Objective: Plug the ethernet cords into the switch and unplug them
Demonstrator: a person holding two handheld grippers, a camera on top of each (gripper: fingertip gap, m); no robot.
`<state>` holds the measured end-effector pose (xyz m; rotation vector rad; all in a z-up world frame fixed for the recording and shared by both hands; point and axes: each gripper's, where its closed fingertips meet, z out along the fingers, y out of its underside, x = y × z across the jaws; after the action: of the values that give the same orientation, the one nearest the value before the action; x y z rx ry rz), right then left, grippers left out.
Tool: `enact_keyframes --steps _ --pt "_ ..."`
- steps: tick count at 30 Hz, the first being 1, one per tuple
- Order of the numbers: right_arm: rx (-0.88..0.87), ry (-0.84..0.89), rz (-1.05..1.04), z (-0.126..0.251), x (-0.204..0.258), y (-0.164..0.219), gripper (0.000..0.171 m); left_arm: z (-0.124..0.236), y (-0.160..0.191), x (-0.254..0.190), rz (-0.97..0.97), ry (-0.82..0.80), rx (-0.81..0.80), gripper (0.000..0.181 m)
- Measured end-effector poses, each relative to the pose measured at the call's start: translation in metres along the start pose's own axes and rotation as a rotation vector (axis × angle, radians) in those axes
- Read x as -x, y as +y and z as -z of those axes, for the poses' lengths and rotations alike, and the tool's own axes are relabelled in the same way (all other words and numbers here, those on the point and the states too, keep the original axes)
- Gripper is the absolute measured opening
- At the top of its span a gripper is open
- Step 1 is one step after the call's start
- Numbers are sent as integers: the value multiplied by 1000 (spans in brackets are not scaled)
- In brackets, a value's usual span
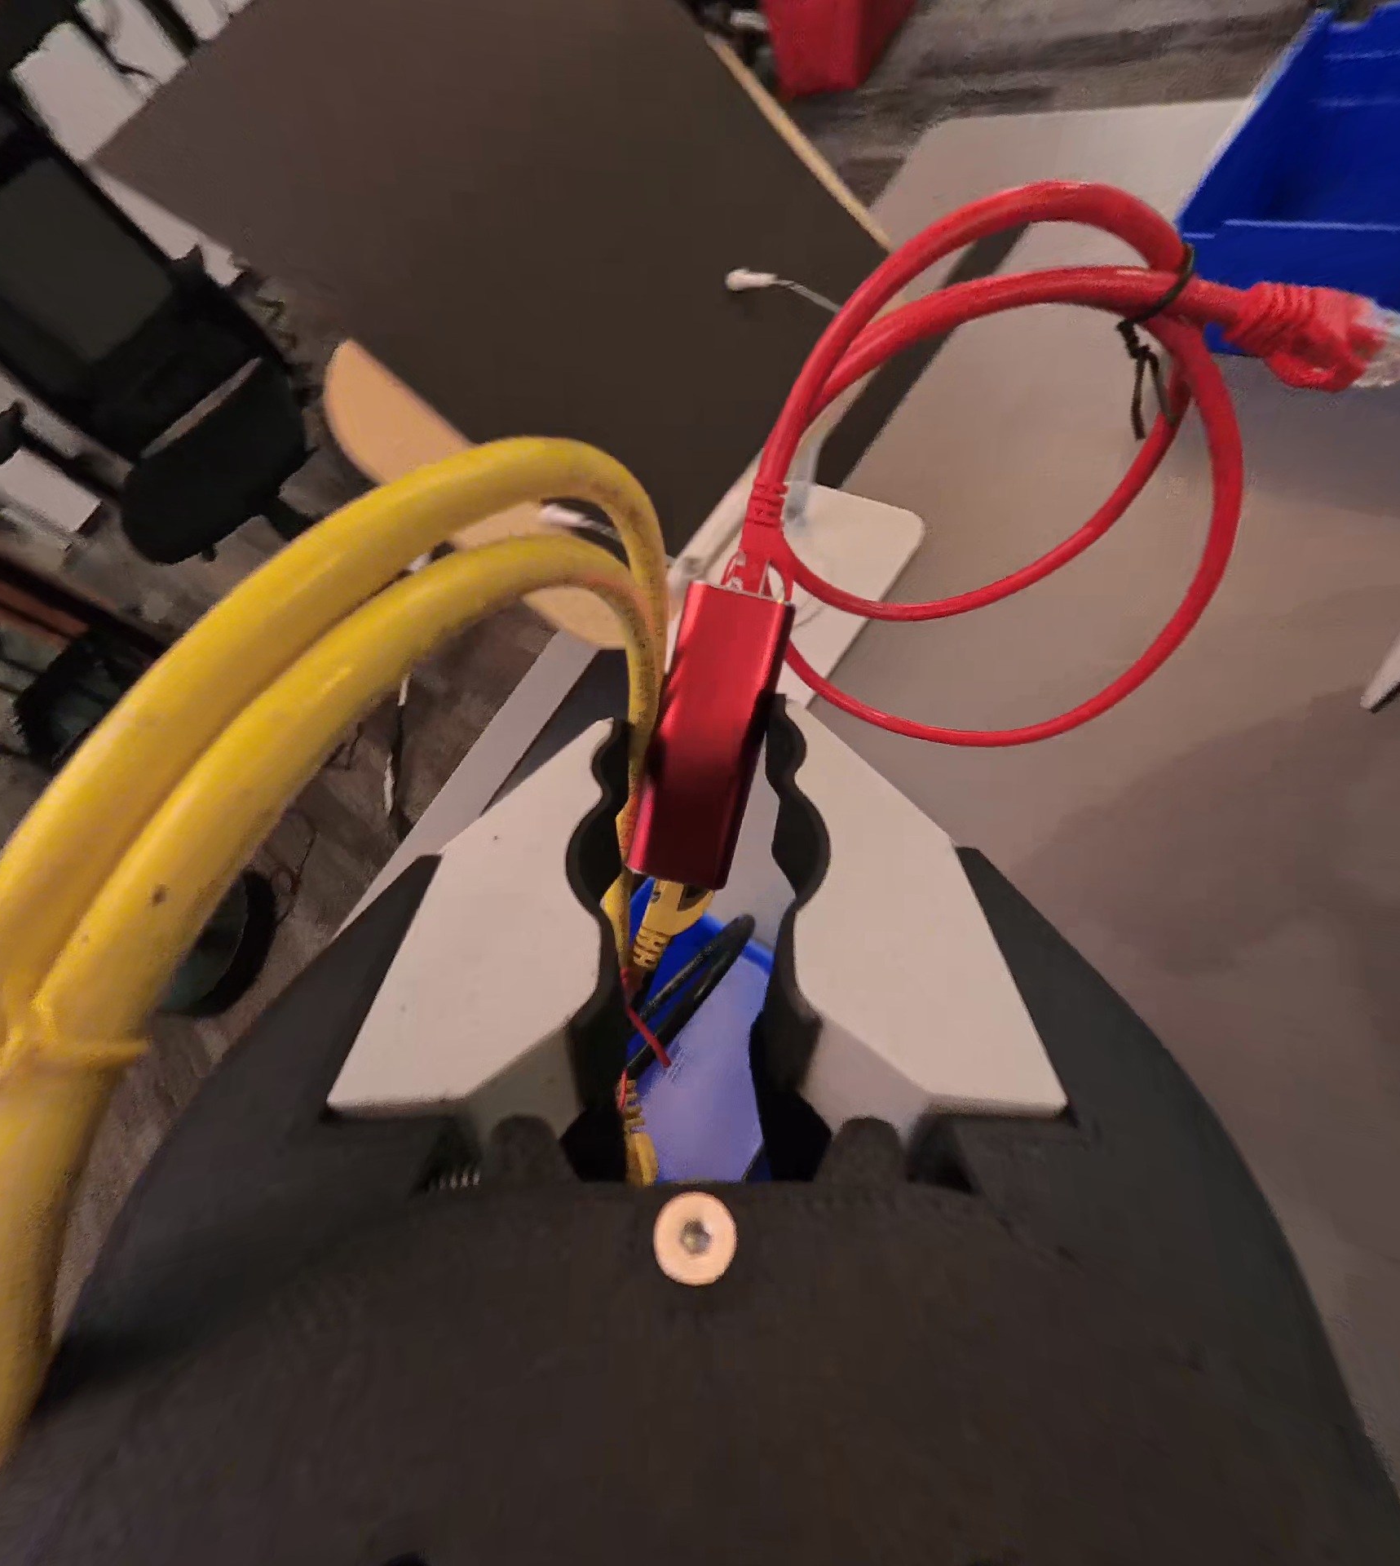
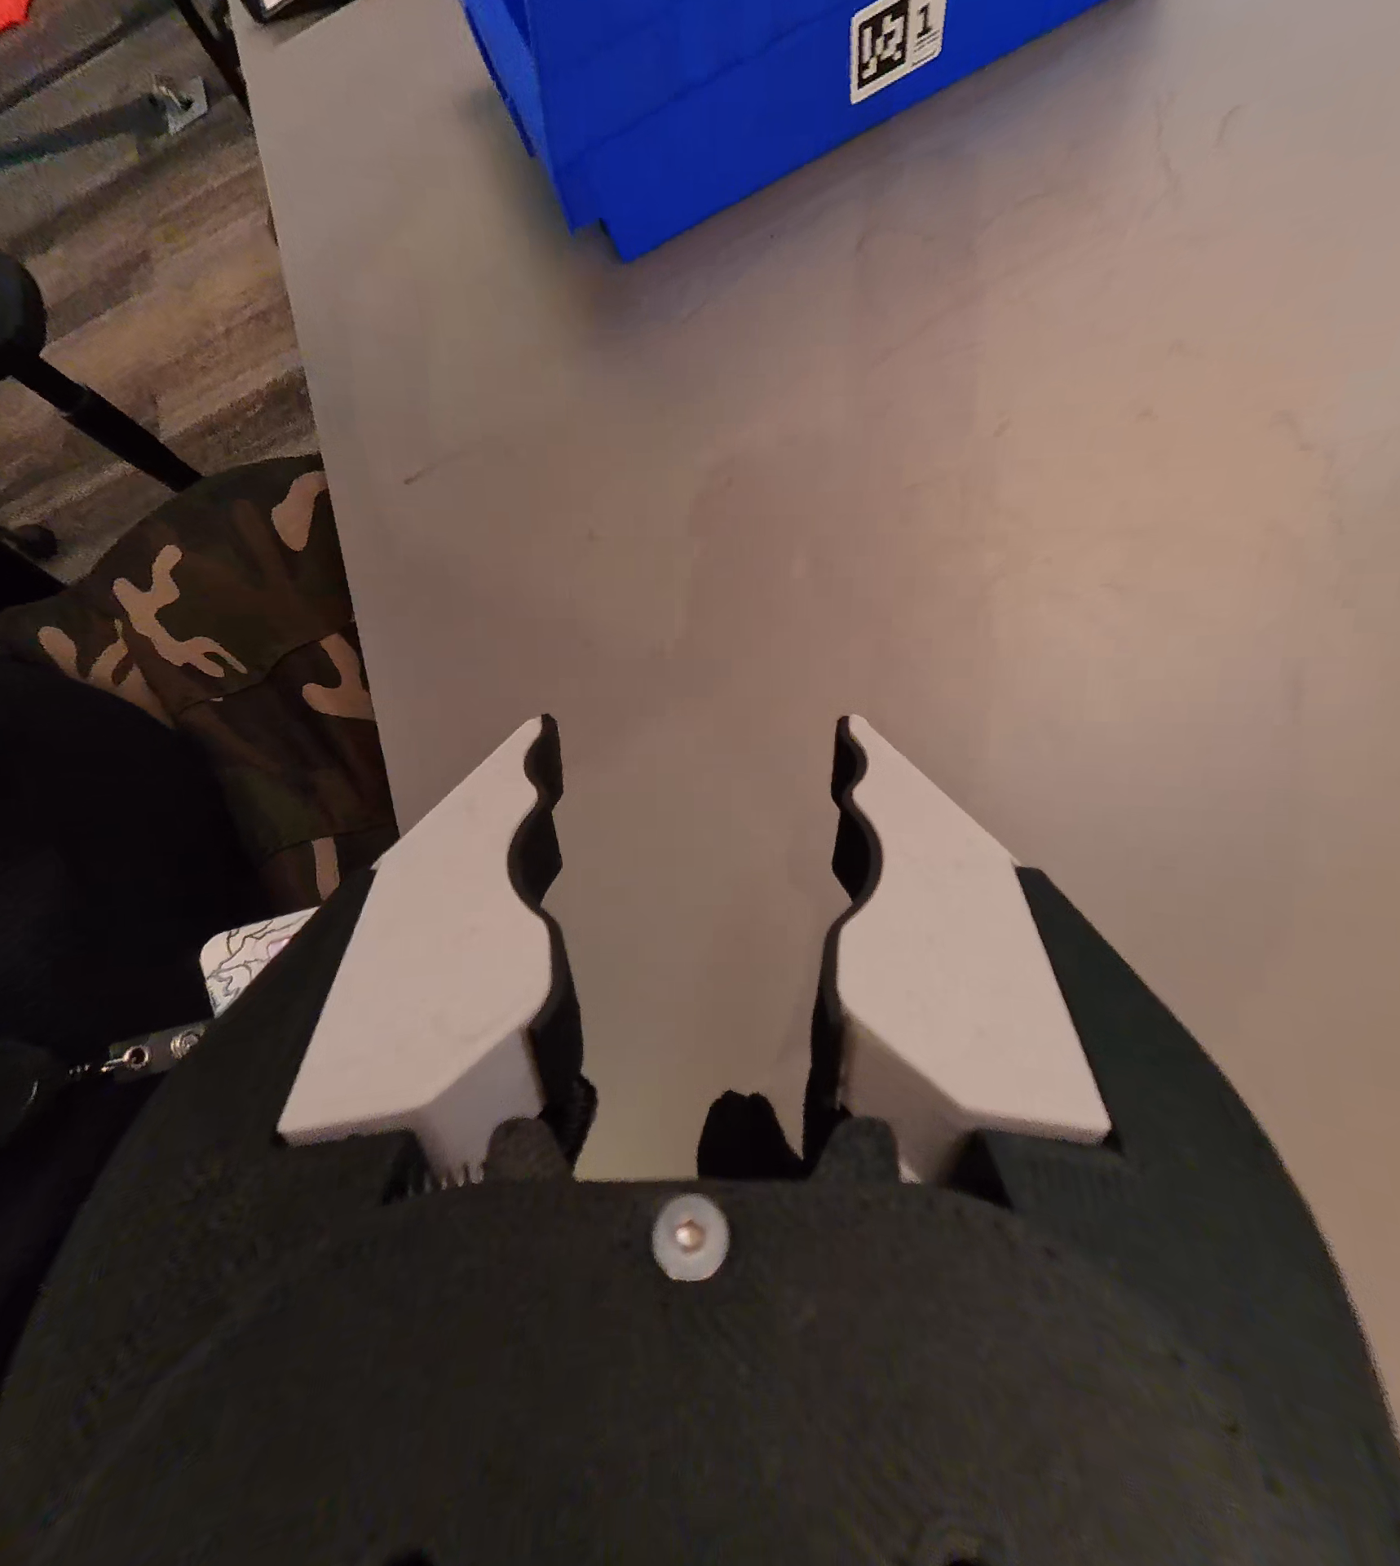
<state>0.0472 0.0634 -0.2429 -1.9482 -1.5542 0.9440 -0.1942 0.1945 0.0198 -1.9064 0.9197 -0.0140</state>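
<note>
In the left wrist view my left gripper [image 1: 700,729] is shut on a small red metal switch [image 1: 709,746] and holds it in the air. A red ethernet cord [image 1: 1010,441] is plugged into its far end and loops to the right; its free plug [image 1: 1395,343] hangs loose. A yellow ethernet cord [image 1: 196,763] is plugged into its near end by a yellow plug [image 1: 662,919] and loops thickly to the left. In the right wrist view my right gripper [image 2: 696,729] is open and empty above the grey table [image 2: 1018,551].
A blue bin [image 2: 705,110] with a black-and-white marker tag stands at the back of the grey table; it also shows in the left wrist view [image 1: 1357,169]. A dark table [image 1: 467,212] and black office chair [image 1: 196,458] lie beyond. A person's camouflage trouser leg [image 2: 213,610] is at the table's left edge.
</note>
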Motion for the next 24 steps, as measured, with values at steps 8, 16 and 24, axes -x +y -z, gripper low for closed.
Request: enact_keyframes --steps 8,16,24 --pt "-98 158 -69 59 -29 8 63 -55 -43 -100 -182 306 122 29" --pt "-271 355 -214 138 -75 16 62 -131 -8 -202 -331 508 315 29" --pt "-267 312 -89 127 -76 -17 61 -175 32 -263 -391 670 469 28"
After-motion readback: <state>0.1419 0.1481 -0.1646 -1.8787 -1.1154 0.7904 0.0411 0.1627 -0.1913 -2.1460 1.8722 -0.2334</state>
